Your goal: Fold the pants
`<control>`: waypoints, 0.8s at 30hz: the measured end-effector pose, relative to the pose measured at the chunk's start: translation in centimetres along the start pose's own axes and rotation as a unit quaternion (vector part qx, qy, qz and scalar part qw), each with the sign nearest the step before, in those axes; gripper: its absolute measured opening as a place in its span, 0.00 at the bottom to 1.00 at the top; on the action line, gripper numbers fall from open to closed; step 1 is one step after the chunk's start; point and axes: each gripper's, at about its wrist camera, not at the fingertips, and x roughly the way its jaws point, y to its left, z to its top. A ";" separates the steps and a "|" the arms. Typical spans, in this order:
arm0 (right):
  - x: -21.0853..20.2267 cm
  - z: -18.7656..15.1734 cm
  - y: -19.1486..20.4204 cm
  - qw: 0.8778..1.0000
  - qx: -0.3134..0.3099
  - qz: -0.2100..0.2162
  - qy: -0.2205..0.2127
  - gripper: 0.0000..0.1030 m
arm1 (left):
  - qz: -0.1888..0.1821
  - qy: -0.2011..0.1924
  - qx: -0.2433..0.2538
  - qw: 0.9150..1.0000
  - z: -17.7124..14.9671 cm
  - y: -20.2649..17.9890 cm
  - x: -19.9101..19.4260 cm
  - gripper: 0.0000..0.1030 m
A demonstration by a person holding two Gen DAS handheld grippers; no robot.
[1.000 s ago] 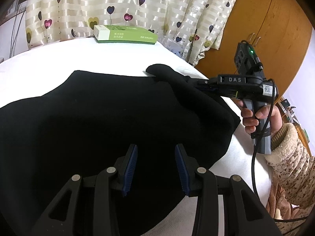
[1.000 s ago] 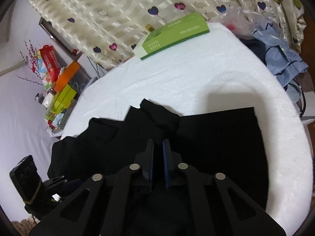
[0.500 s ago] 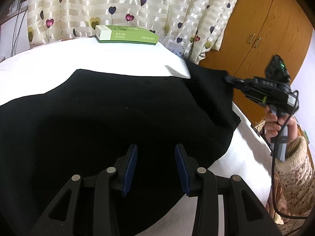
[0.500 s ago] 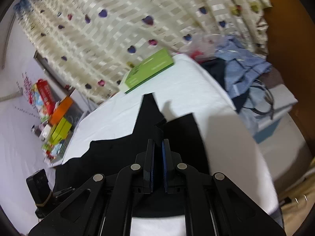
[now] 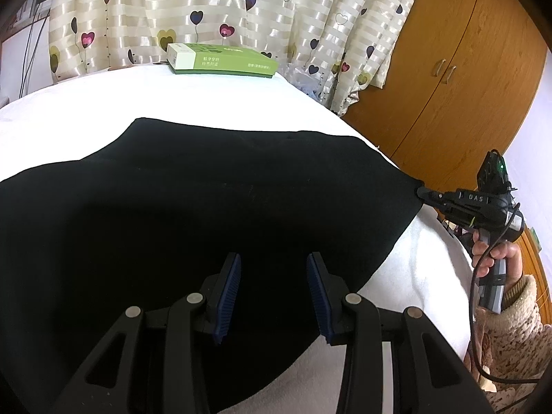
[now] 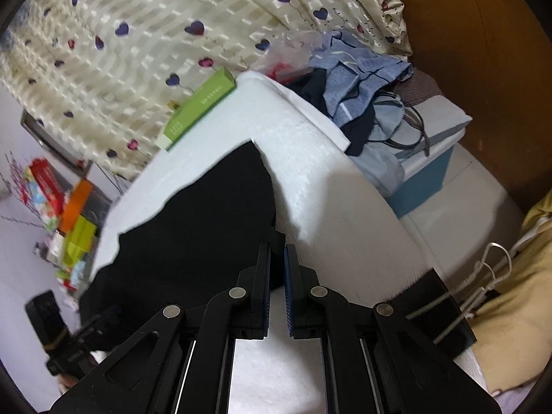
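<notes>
Pants [image 5: 207,214] black, spread flat on white bed [image 5: 103,103], corner pinched.

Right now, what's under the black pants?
Under the black pants there's a white cloth covering the table, showing all around them. What the cloth looks like right beneath the pants is hidden.

A counter [image 5: 86,110] covered with a white fleecy cloth carries the things. Black pants [image 5: 207,214] lie spread flat across its near half, one corner reaching the counter's right edge. A flat green box [image 5: 227,62] lies at the far edge, against the curtain, well apart from the pants.
</notes>
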 end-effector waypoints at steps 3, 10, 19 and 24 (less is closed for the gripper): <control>-0.5 -0.1 0.7 0.999 -0.027 -0.022 -0.006 0.07 | 0.001 0.002 0.001 1.000 0.2 -0.1 -0.1 0.41; -0.9 0.1 1.6 0.994 -0.061 -0.088 -0.019 0.09 | 0.009 -0.010 0.010 1.000 0.8 0.2 -1.0 0.41; -0.5 -0.1 2.2 0.992 -0.081 -0.097 -0.021 0.40 | 0.010 -0.021 -0.010 1.000 2.2 1.6 -1.1 0.41; 0.4 -0.7 3.1 0.991 -0.095 -0.091 -0.015 0.40 | -0.002 -0.016 -0.003 1.000 2.2 1.0 -0.6 0.41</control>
